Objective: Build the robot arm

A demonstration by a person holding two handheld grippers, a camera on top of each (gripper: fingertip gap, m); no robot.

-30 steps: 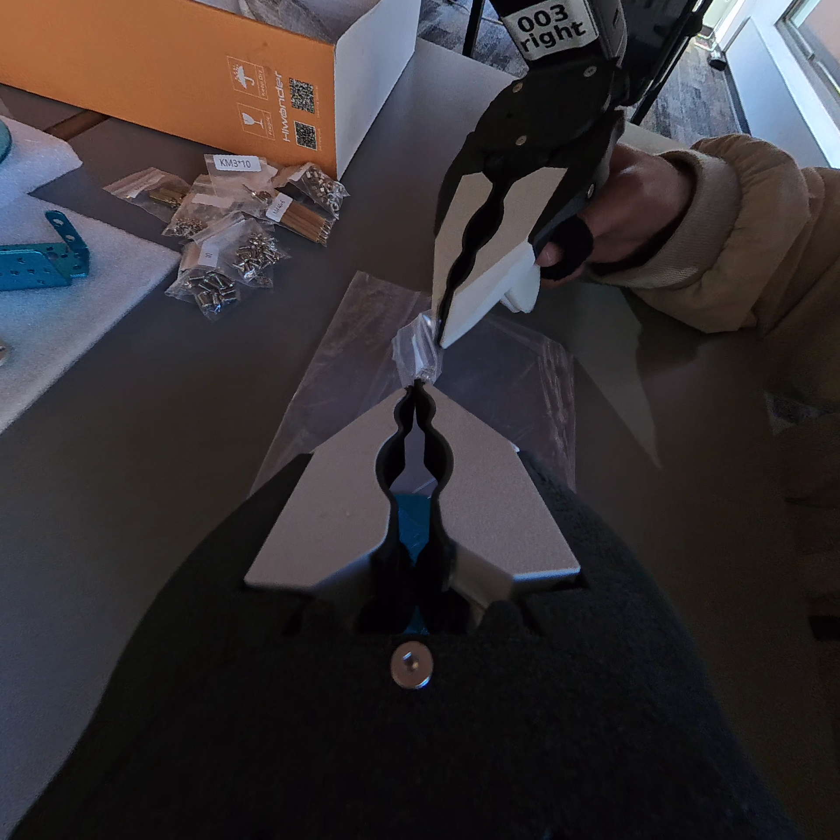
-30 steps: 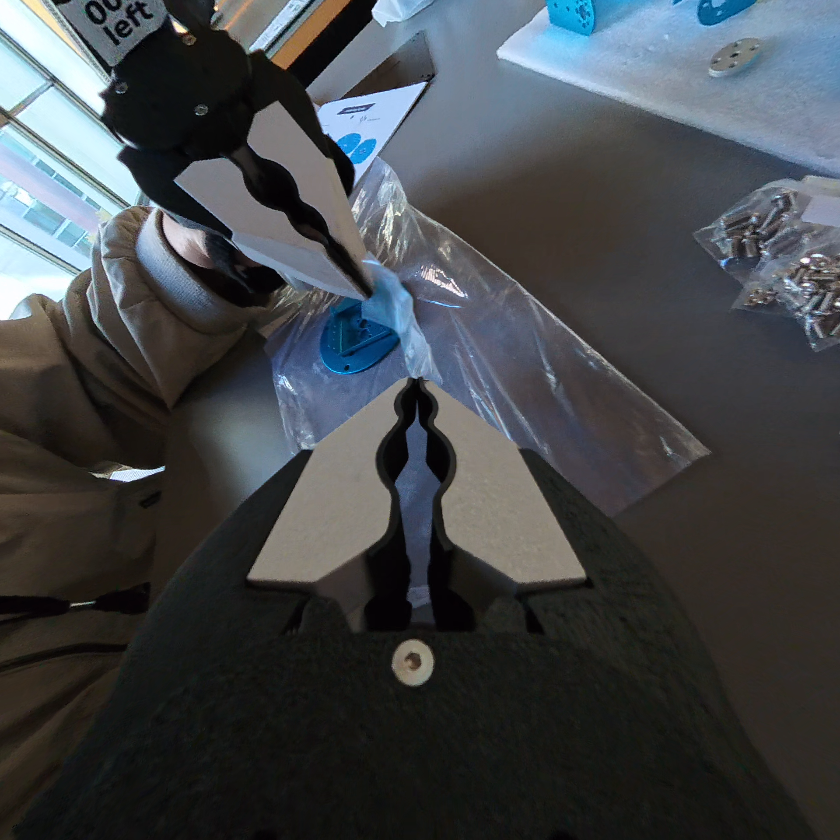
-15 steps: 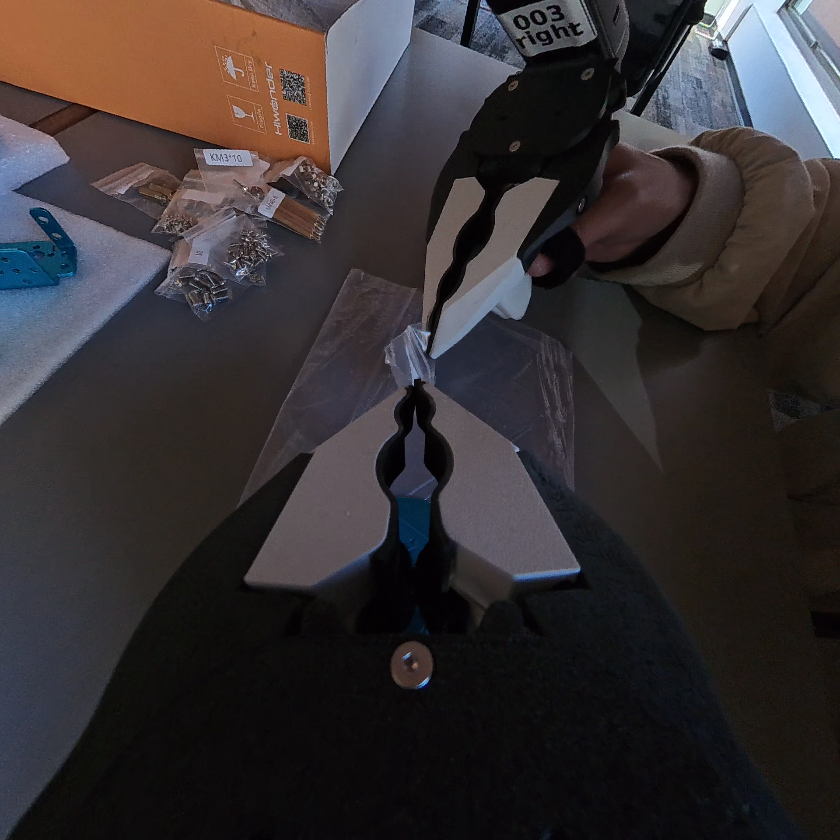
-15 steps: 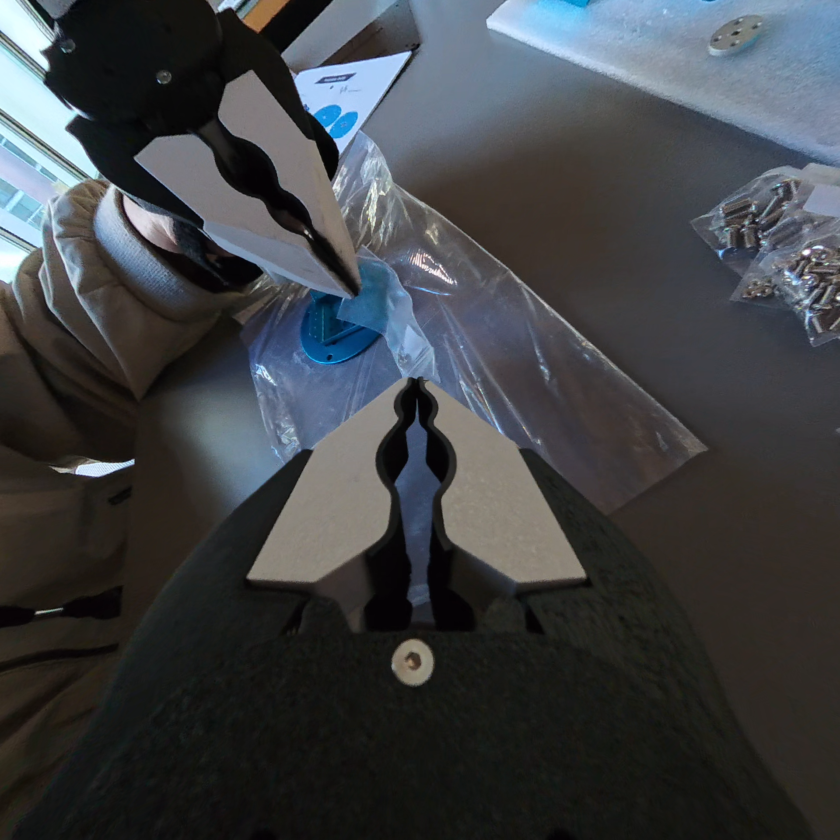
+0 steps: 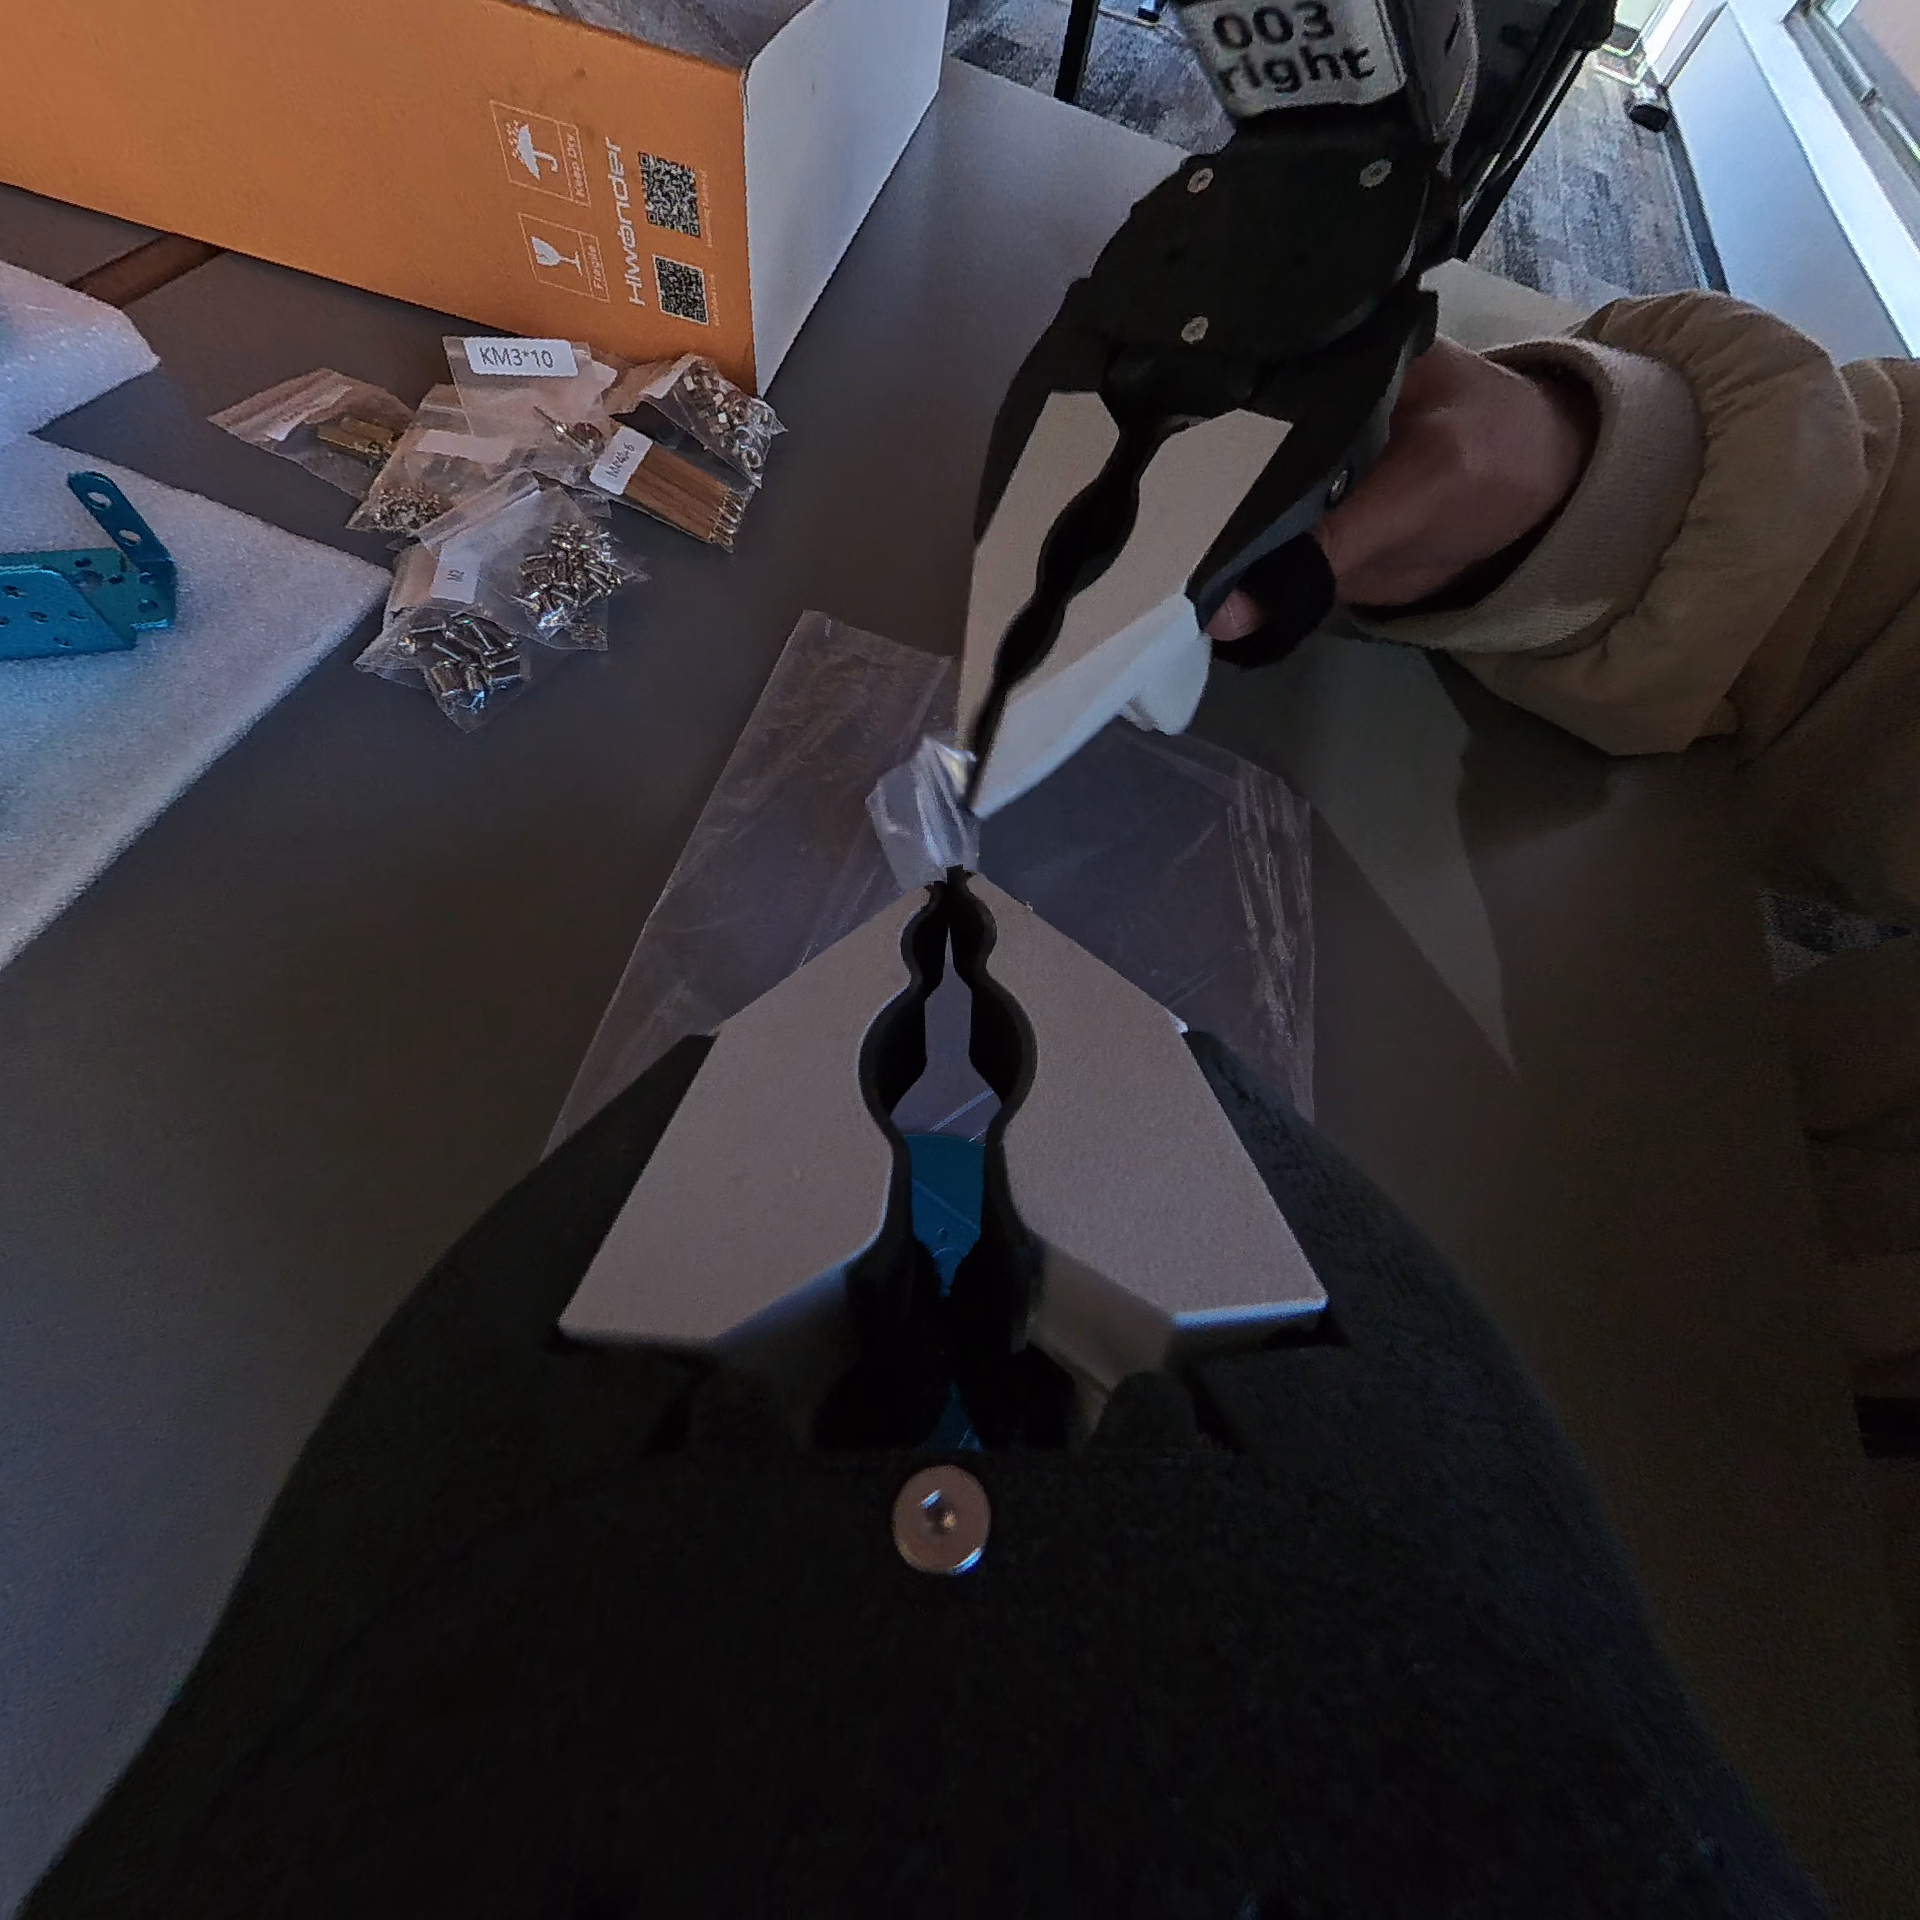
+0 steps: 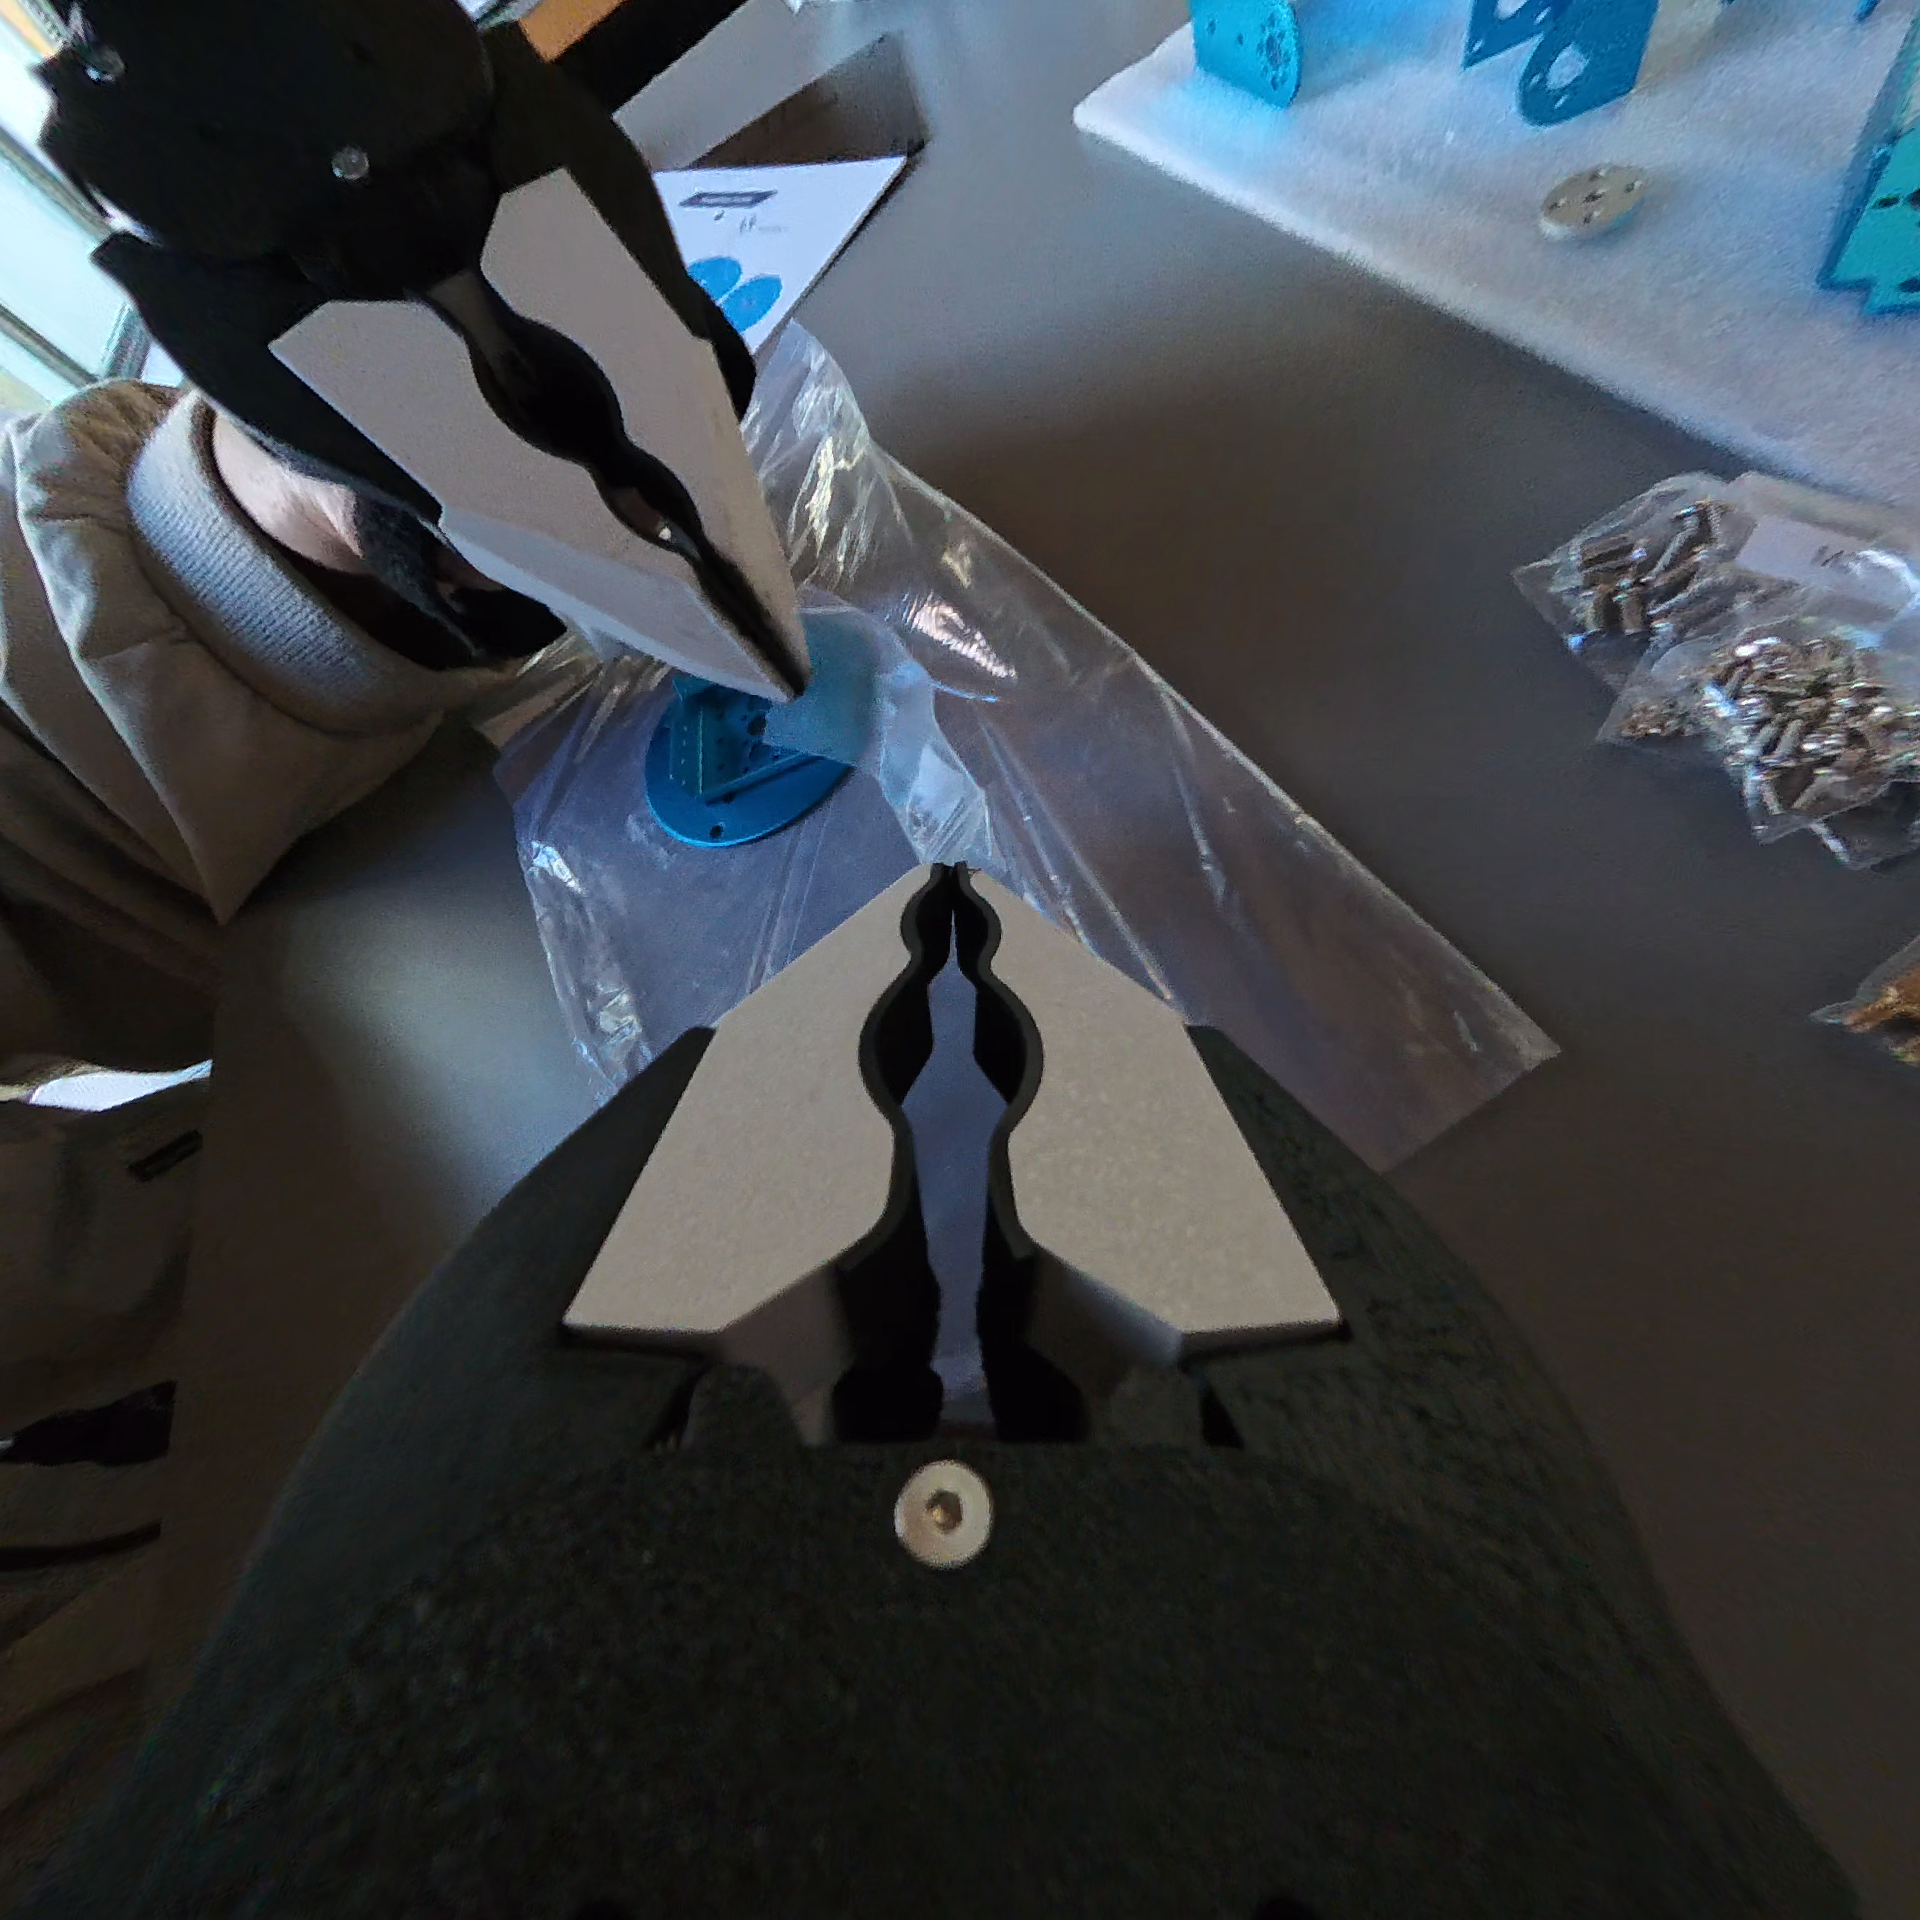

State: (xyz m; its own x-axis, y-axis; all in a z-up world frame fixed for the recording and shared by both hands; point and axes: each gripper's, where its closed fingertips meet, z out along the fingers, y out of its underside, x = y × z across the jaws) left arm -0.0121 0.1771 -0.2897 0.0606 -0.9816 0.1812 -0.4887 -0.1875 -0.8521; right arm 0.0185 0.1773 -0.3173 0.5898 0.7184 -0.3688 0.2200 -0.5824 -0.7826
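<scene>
A clear plastic bag (image 5: 790, 831) lies flat on the grey table, with a blue metal disc-and-bracket part (image 6: 738, 774) inside one end. My left gripper (image 5: 951, 888) is shut on a raised pinch of the bag film just above the blue part, which shows through its finger gap (image 5: 940, 1195). My right gripper (image 6: 951, 873) is shut on the same bag film a short way from it. Each gripper shows in the other's view: the right gripper (image 5: 971, 800), the left gripper (image 6: 795, 686). The film is pulled up between the two tips.
An orange cardboard box (image 5: 416, 177) stands at the back. Small bags of screws (image 5: 520, 561) lie beside it and show in the right wrist view (image 6: 1787, 707). White foam (image 6: 1455, 208) carries blue brackets (image 6: 1558, 52). A leaflet (image 6: 769, 229) and a beige sleeve (image 5: 1662, 520) are close. My hands' fingertips stand some 5 centimetres from each other.
Both grippers stay shut on the bag film. The right gripper has shifted slightly left and down, and the pinch of film between the tips is a little more stretched.
</scene>
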